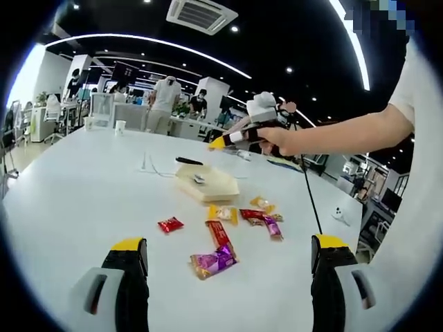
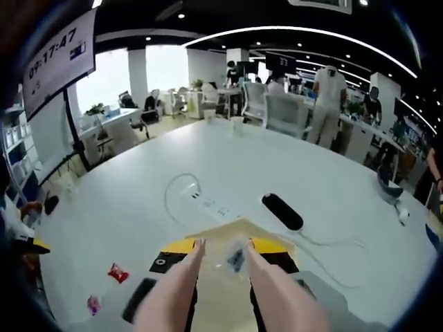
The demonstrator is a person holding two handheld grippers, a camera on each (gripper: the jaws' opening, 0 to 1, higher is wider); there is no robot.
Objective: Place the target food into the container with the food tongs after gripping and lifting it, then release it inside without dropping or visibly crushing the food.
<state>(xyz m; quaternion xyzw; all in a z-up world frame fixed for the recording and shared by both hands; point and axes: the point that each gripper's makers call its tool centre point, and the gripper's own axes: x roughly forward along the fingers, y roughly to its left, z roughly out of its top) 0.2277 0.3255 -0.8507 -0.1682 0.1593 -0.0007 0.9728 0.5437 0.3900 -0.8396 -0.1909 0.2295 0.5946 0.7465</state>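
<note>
Loosely scattered wrapped snacks (image 1: 220, 243) lie near the pale yellow shallow container (image 1: 206, 184) on the round white table (image 1: 69, 187), bare surface all around. Right gripper (image 1: 220, 143) hovers above the container, clamped on pink food tongs (image 2: 220, 290). Left gripper (image 1: 228, 252) gapes wide, low.

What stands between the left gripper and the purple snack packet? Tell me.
Nothing visible. The purple packet lies on bare white table ahead of the open left gripper, between its jaws' line. The red packet lies just beyond it, not in front.

Bright ceiling strips (image 1: 159, 48), window glare (image 2: 166, 66); edges bent, perhaps slightly soft.
</note>
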